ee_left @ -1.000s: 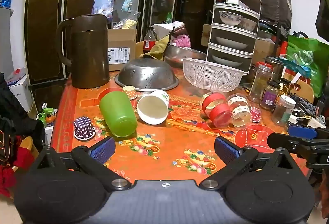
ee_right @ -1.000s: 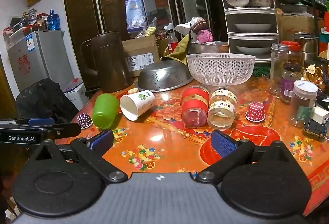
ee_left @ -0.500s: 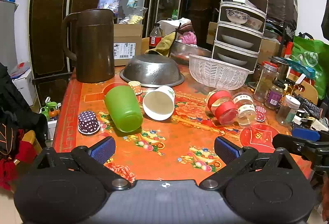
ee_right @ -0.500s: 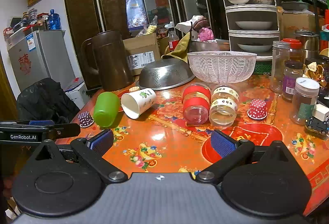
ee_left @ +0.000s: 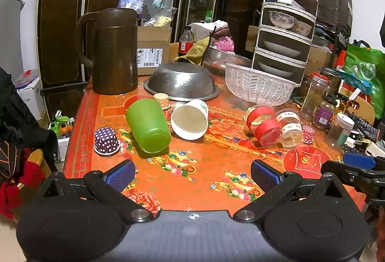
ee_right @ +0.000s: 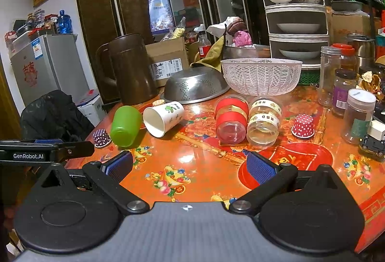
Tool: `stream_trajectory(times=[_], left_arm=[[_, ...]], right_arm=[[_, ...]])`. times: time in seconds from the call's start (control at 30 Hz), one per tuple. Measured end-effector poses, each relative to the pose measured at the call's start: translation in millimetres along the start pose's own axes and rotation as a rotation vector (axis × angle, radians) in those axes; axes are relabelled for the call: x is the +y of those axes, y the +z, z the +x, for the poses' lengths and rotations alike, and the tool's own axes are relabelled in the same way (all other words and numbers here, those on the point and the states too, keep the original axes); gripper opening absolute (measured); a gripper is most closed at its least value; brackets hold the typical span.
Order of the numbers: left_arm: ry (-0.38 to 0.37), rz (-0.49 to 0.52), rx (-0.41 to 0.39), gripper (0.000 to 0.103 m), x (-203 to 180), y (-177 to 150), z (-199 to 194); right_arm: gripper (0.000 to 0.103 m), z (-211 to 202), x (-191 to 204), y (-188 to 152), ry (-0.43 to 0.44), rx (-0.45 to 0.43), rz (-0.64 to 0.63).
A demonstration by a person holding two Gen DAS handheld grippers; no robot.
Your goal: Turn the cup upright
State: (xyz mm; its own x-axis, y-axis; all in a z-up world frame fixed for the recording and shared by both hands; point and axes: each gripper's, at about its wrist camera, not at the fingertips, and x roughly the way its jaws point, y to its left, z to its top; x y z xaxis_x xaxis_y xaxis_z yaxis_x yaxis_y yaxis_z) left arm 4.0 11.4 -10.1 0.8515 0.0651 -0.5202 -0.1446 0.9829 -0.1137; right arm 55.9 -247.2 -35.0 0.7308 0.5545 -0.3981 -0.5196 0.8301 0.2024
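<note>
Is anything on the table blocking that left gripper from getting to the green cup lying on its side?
Nothing visible does. Only bare tablecloth lies between the open left gripper and the green cup. The purple dotted cupcake liner sits off to the cup's left.

The left black two-finger gripper [ee_left: 192, 174] is held low and level, its jaws spread wide, and nothing is between its blue ribbed pads [ee_left: 120, 175]. The right black two-finger gripper [ee_right: 189, 167] has the same pose, wide apart and holding nothing, with its blue pads [ee_right: 261, 170] free. Both grippers are side by side, and each one shows at the edge of the other's view.
</note>
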Motion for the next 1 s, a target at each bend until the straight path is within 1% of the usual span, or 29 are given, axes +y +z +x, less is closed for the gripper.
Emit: stream_trajectory(times=[0.3,1.0], left_arm=[[0.014,-0.006,0.012,0.103,1.4,-1.0,1.1],[0.018,-0.013,0.021,0.103,1.9,-2.2,0.7]], right_arm=[[0.102,-0.9,-2.7,0.0,-0.003,0.003,0.008],[0.102,-2.6,-0.8,2.2,-0.002,0.001,0.000]])
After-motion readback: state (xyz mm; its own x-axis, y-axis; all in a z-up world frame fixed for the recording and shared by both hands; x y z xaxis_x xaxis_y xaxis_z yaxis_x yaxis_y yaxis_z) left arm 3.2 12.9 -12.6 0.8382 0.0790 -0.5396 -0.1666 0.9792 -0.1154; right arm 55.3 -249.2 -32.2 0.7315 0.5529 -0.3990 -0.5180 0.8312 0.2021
